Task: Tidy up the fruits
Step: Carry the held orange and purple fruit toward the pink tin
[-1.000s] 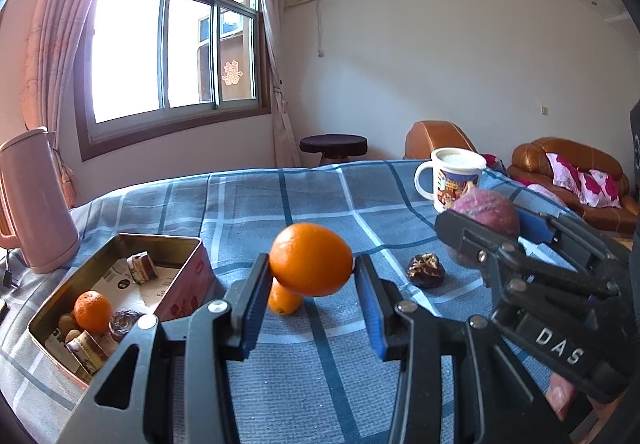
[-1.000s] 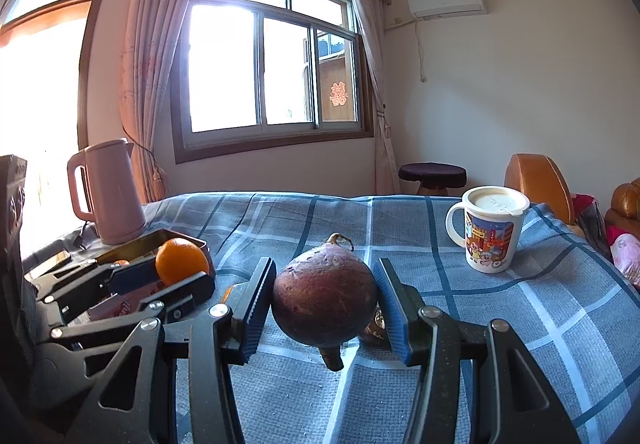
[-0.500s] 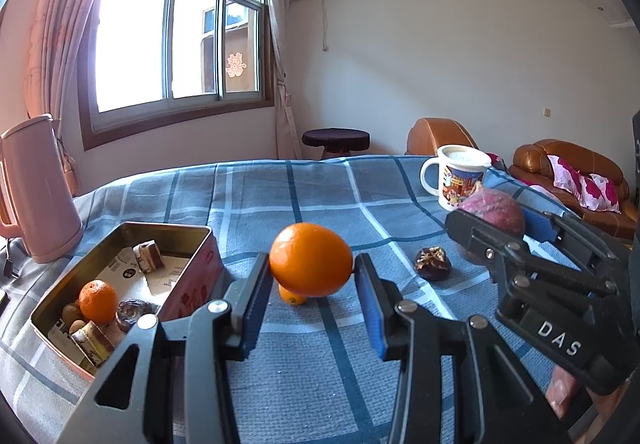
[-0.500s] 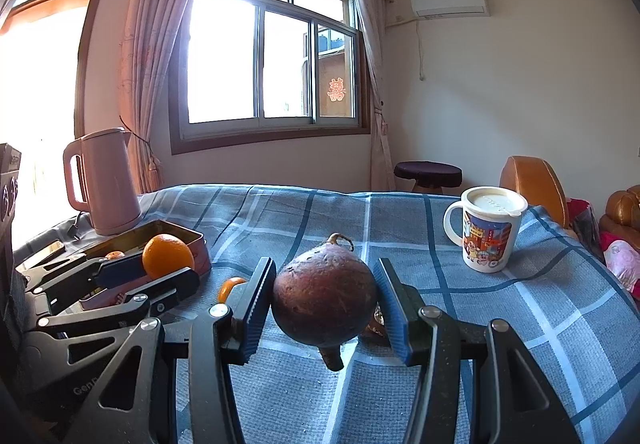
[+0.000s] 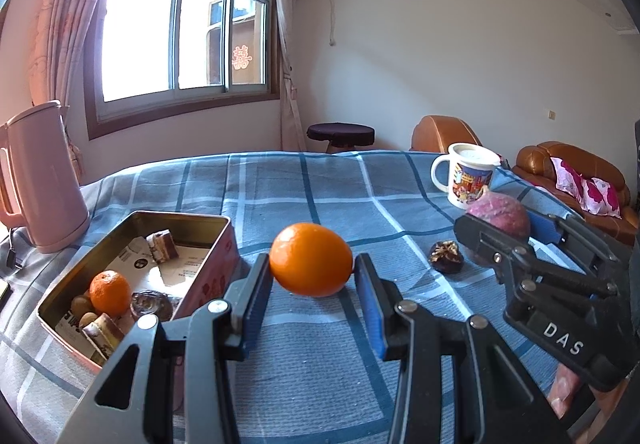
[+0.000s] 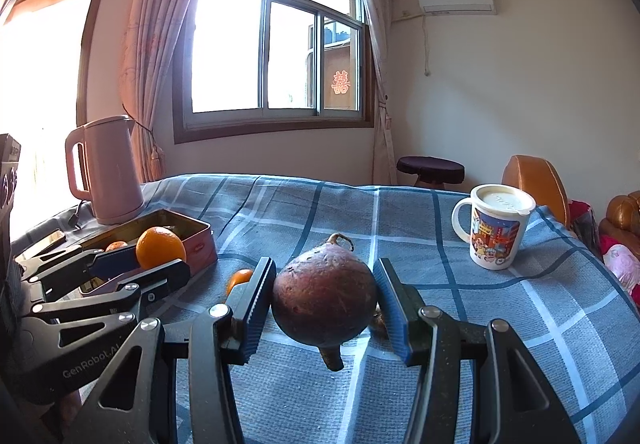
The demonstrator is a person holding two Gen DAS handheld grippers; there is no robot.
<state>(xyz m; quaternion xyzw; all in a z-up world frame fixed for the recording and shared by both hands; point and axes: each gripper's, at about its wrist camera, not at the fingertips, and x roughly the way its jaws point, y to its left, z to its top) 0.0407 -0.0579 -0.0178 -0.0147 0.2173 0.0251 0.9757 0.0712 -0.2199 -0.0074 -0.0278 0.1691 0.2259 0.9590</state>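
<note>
Your left claw (image 5: 313,286) is clamped on an orange (image 5: 311,259), held clear above the checked bench (image 5: 280,196). The open tin (image 5: 218,244) lies to its left and slightly nearer you, long axis running away from you; the left hand is the nearer one. Your right claw (image 6: 324,304) pinches a dark purple fruit (image 6: 325,300), stalk up, over mid-bench, farther from the tin. Both claws tilt gently downward. A small orange (image 5: 110,292) already sits in the tin; another (image 6: 239,279) and a dried dark fruit (image 5: 446,262) remain on the bench.

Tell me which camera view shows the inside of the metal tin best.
The left wrist view: it looks down into the tin and shows a small orange and wrapped snacks. The right wrist view shows it side-on, partly behind the left claw.
</note>
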